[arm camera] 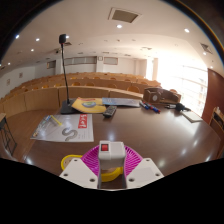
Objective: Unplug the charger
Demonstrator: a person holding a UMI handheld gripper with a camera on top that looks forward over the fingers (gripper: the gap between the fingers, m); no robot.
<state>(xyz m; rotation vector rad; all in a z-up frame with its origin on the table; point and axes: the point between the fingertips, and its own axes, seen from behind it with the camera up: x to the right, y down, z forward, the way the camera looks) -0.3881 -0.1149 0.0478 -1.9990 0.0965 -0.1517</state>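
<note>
A small white charger block point(111, 152) with a red square on its top face sits between my gripper's point(111, 168) two white fingers. Both fingertips meet its sides, so the gripper is shut on it. No cable or socket shows. Under and behind the block lies a round magenta ribbed plate point(93, 158) on the dark table. A yellow banana point(70, 161) curves from the left of the plate round to just below the block, between the fingers.
The dark brown table point(150, 135) stretches ahead. On it lie a white printed sheet point(62, 127) to the left, a yellow-and-white item point(88, 103) further off, and dark items and a bag point(160, 97) far right. A black stand point(64, 60) rises behind.
</note>
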